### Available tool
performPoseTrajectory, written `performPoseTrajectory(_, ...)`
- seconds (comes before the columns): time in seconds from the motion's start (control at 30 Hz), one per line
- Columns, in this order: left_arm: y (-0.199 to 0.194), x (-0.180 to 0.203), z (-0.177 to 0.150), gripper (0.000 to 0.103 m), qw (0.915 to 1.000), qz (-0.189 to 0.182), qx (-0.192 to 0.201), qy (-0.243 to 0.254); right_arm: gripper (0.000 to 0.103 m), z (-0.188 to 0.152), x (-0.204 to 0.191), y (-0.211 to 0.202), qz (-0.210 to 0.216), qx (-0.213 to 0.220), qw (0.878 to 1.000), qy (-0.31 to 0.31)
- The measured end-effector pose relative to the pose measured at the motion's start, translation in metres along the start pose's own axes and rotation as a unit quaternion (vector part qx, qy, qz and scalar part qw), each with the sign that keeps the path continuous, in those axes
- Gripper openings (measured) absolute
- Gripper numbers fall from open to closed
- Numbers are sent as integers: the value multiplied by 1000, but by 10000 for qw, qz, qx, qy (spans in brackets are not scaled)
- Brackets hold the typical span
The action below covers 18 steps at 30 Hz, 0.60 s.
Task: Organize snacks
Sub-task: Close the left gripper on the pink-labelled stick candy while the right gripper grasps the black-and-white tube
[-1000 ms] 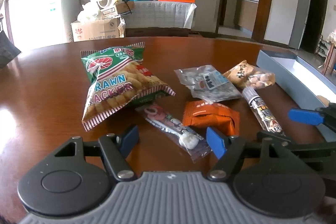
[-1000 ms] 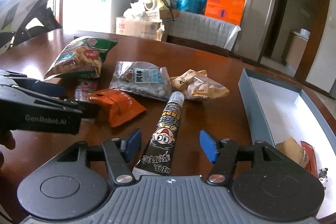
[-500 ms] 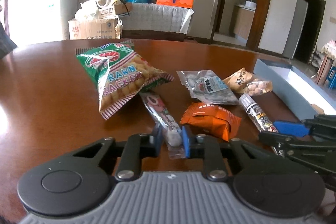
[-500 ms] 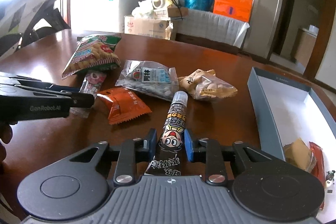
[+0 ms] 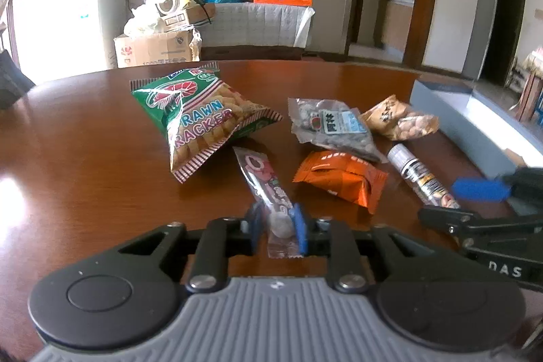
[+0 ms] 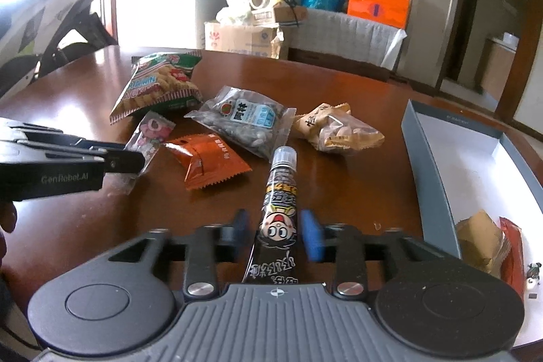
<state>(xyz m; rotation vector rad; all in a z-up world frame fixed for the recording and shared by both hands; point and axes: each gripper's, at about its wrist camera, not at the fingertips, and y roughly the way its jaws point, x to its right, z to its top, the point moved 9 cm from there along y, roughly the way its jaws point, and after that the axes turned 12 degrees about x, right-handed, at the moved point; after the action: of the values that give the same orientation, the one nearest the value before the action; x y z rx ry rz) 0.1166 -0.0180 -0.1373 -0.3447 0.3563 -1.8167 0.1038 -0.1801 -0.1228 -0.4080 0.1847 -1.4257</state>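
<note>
Partly blurred right tool pads.

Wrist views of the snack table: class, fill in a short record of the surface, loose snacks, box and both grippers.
Surface: brown wooden table
Loose snacks: prawn cracker bag, seed pack, nut pack, orange packet
Box: grey box, holding a brown packet and a red packet
Left gripper: jaws just opening, pink stick pack between them, contact unclear
Right gripper: jaws just opening, clear of the cartoon tube between them
</note>
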Motion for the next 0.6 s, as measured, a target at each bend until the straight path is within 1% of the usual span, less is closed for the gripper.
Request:
performPoseTrajectory(0.03, 1, 1, -1, 38, 10000, 46, -22, 81, 60, 2, 0, 1, -30, 49, 10000, -45)
performPoseTrajectory(0.07, 3, 1, -2, 52, 9999, 91, -26, 126, 60, 3, 0, 2, -57, 64, 9999, -57)
performPoseTrajectory(0.1, 4, 1, -2, 56, 9998, 116, -19, 136, 60, 4, 1, 5, -63, 50, 10000, -32)
performPoseTrajectory(0.27, 17, -3, 2, 56, 9999, 92, -5, 84, 58, 1, 3, 15, -73, -70, 9999, 42)
performPoseTrajectory(0.3, 19, -3, 2, 56, 9999, 77, 16, 100, 55, 1, 3, 15, -34, -82, 9999, 68)
performPoseTrajectory(0.33, 19, -3, 2, 56, 9999, 62, 32, 110, 42, 1, 2, 15, 65, -99, 9999, 108)
performPoseTrajectory(0.37, 19, -3, 2, 48, 9999, 27, 45, 98, 37, 1, 0, 15, 118, -107, 9998, 119)
performPoseTrajectory(0.4, 19, -2, 3, 31, 9999, -41, 72, 100, 28, 1, 0, 14, 93, -113, 9999, 67)
performPoseTrajectory(0.43, 18, -1, 3, 25, 9999, -125, 81, 82, 26, 1, -1, 13, 103, -118, 9999, 17)
performPoseTrajectory(0.5, 16, -4, 3, 17, 9997, -212, 62, -73, 26, 1, -2, 10, 130, -126, 9998, 31)
performPoseTrajectory(0.6, 14, -9, 2, 13, 9993, -243, 53, -263, 26, 1, -3, 7, 162, -134, 9998, 28)
